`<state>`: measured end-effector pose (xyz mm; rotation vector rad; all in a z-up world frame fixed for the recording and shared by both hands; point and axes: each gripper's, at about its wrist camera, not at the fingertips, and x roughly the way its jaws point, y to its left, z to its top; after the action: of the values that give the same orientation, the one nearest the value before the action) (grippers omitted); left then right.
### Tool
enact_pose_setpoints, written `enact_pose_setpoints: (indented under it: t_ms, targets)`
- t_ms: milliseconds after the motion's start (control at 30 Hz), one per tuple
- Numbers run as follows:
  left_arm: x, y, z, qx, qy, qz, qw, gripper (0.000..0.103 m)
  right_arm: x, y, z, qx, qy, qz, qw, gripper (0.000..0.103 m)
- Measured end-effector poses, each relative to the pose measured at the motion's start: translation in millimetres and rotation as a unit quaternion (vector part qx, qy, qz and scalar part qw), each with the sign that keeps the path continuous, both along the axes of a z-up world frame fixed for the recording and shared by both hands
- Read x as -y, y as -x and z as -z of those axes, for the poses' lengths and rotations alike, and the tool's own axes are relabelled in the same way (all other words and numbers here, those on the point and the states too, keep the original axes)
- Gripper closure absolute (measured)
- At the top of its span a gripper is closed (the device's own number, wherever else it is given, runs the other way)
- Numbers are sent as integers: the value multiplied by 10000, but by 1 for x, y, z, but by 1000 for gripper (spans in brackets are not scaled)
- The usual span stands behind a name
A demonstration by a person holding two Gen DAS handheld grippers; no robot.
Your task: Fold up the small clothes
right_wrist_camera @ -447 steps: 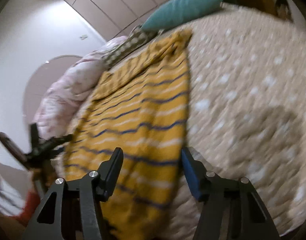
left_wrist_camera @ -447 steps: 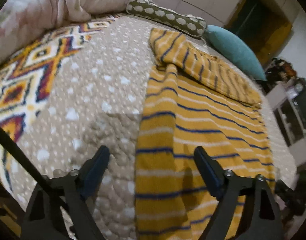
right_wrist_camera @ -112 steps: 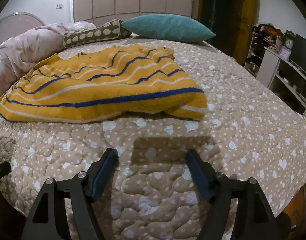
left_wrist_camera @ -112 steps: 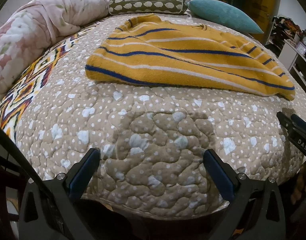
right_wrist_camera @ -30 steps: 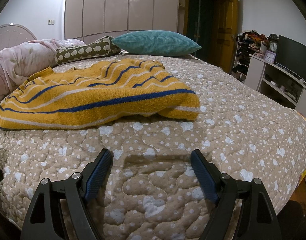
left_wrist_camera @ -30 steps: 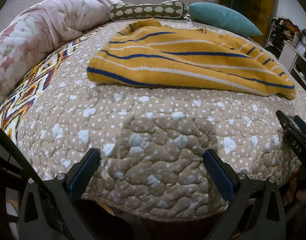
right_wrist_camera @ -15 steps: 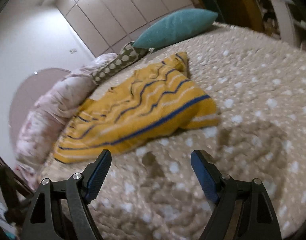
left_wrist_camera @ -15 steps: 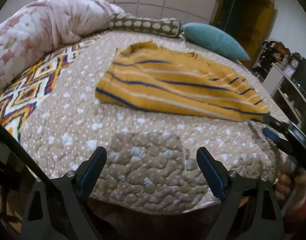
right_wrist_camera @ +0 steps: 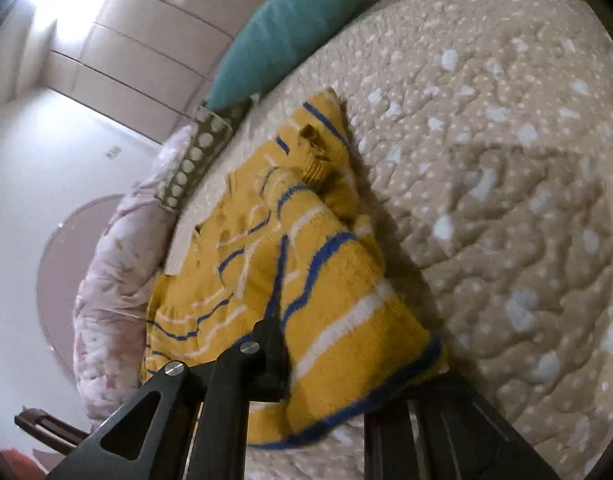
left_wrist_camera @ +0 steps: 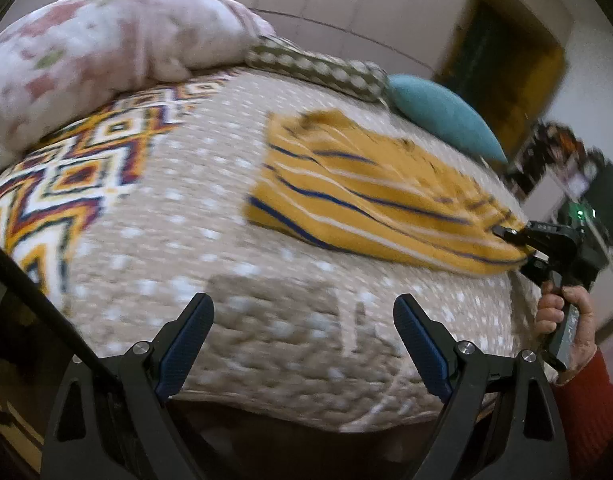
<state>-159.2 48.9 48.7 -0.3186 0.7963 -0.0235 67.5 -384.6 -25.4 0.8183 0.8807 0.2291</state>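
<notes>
A folded yellow sweater with blue and white stripes (left_wrist_camera: 370, 200) lies on the beige dotted bedspread (left_wrist_camera: 194, 216). In the left wrist view my left gripper (left_wrist_camera: 302, 338) is open and empty, low over the bed's near edge, well short of the sweater. My right gripper (left_wrist_camera: 520, 246), held by a hand in a red sleeve, has its jaws on the sweater's right corner. In the right wrist view the right gripper (right_wrist_camera: 330, 376) is shut on that corner of the sweater (right_wrist_camera: 306, 264), and the cloth bunches and lifts between the fingers.
A pink floral duvet (left_wrist_camera: 90, 56) lies at the far left, with a spotted bolster (left_wrist_camera: 318, 68) and a teal pillow (left_wrist_camera: 442, 120) at the head of the bed. A patterned blanket (left_wrist_camera: 66, 184) covers the left side. Shelves and a doorway stand to the right.
My right gripper has moved in from the bed's edge to the sweater's right corner and closed on it. My left gripper has tilted and shifted slightly, still open.
</notes>
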Motion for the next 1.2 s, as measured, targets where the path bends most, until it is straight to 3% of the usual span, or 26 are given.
enact_pose_setpoints:
  t_ms: [67, 167, 233, 300, 367, 467, 567, 633, 667, 700, 767, 900, 967, 1067, 1200]
  targets:
    - [-23, 6, -2, 42, 185, -172, 9997, 13, -19, -11, -28, 169, 578, -138, 9981, 88]
    - [-52, 17, -5, 160, 401, -406, 9982, 13, -74, -25, -82, 630, 1571, -477, 9844, 88]
    - [-69, 26, -8, 280, 383, -590, 9971, 13, -133, -31, -114, 1064, 2223, -903, 9650, 89]
    - [-81, 34, -11, 359, 322, -722, 9962, 13, -190, -26, -127, 1314, 2629, -1367, 9460, 89]
    - [-92, 40, -12, 394, 276, -826, 9954, 13, -259, -21, -122, 1421, 2928, -2015, 9239, 89]
    - [-105, 47, -9, 368, 280, -904, 9948, 13, -344, -14, -87, 1273, 3341, -2903, 8877, 89]
    - [-112, 52, -3, 292, 266, -970, 9945, 13, -393, -1, -43, 1182, 3935, -3310, 8495, 88]
    - [-115, 51, 1, 228, 295, -999, 9943, 13, -399, 5, -32, 1342, 4181, -3281, 8364, 83]
    - [-117, 50, 3, 181, 333, -1020, 9941, 13, -398, 3, -33, 1384, 4193, -3247, 8364, 78]
    - [-118, 48, 5, 152, 371, -1030, 9939, 13, -395, -1, -36, 1362, 4055, -3292, 8418, 67]
    - [-120, 45, 4, 157, 463, -1012, 9937, 13, -385, 0, -45, 1393, 3566, -3481, 8557, 58]
    - [-113, 32, -9, 255, 430, -822, 9954, 13, -345, 4, -72, 1433, 2250, -3731, 8886, 55]
    - [-105, 18, -15, 276, 404, -621, 9969, 13, -321, 20, -79, 1524, 1872, -3635, 8998, 50]
    - [-90, -9, -22, 282, 470, -264, 9981, 13, -271, 45, -87, 1655, 1746, -3208, 9161, 43]
    - [-64, -59, -22, 248, 309, 240, 9989, 12, -214, 55, -79, 1551, 1927, -2668, 9315, 42]
